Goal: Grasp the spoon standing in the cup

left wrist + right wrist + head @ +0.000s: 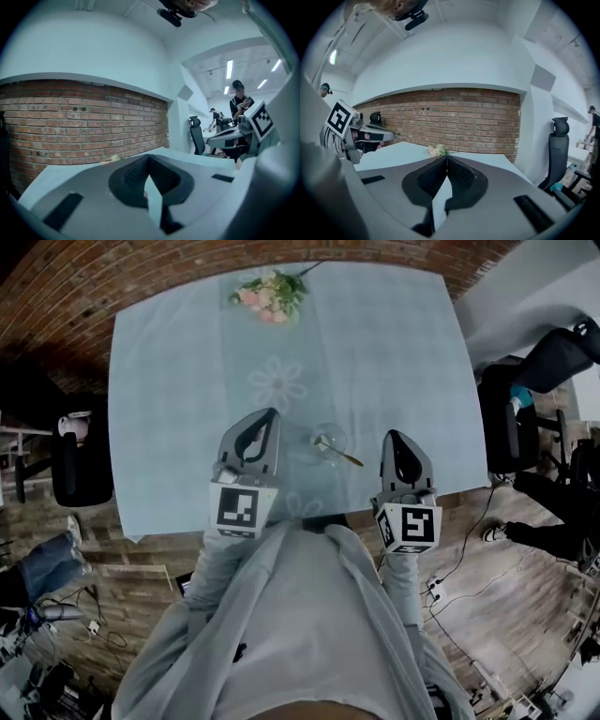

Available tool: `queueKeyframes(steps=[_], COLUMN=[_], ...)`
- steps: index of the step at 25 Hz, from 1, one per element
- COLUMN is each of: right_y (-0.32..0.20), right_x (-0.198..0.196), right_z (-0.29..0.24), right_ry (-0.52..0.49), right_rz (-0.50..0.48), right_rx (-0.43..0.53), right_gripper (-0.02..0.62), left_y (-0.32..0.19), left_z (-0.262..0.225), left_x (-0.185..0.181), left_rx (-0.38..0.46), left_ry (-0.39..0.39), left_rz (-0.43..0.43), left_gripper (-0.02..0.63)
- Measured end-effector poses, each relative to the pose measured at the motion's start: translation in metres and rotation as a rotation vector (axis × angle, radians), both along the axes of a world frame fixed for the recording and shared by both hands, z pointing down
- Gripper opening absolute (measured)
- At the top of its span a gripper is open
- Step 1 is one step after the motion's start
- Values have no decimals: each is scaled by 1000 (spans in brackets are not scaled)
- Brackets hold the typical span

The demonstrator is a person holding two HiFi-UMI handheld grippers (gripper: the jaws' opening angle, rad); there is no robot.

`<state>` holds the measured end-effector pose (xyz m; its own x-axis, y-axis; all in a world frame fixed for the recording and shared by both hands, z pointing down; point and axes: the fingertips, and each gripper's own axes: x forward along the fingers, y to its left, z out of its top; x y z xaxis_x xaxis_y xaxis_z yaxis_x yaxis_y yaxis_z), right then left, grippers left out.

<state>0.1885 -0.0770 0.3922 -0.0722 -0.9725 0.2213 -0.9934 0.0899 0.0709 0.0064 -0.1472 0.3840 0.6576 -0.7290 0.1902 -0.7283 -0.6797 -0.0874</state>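
Observation:
A clear glass cup (327, 440) stands near the table's front edge, with a gold-coloured spoon (340, 454) leaning in it, handle out to the right. My left gripper (269, 414) hovers just left of the cup, jaws together and empty. My right gripper (392, 435) hangs to the right of the cup, also shut with nothing in it. Neither gripper view shows the cup or spoon; each looks across the table at the brick wall. In the left gripper view my left gripper (148, 157) has its tips touching, and so does my right gripper (446, 157) in its own view.
A light blue cloth covers the table (169, 381). A small bunch of flowers (270, 292) lies at the far edge, also seen as flowers (439, 150). Office chairs stand left (70, 465) and right (511, 423). A brick wall (84, 122) lies behind.

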Motion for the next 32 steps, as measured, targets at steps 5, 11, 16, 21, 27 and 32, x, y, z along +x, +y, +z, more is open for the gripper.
queueKeyframes(steps=[5,11,16,21,27,32], right_y=[-44,-74,-75,-67,-61,-55], right_x=[15,7,-11,-18,-17,-12], right_z=[-6,-5,-9,-4,-3,3], right_ry=[-7,-9,-11,-15,-25,-43], right_rz=[-138,-306,-390,-383,-373,-355], right_rx=[10,10,10,0,-6,-15], right_gripper=[17,17,17,17,17,17], left_y=[-18,-19,-15,-13,-13,-11], left_z=[-4,-5,-5,-9,-6,-4], left_x=[11,3,-4,-1,8,5], left_rx=[14,18,6,-10,29,15], left_ry=[-14,-25,-16,15,-9,-16], left_rz=[-113,-243,-275,-266,-205,-210], left_gripper=[18,18,18,18,18,18])
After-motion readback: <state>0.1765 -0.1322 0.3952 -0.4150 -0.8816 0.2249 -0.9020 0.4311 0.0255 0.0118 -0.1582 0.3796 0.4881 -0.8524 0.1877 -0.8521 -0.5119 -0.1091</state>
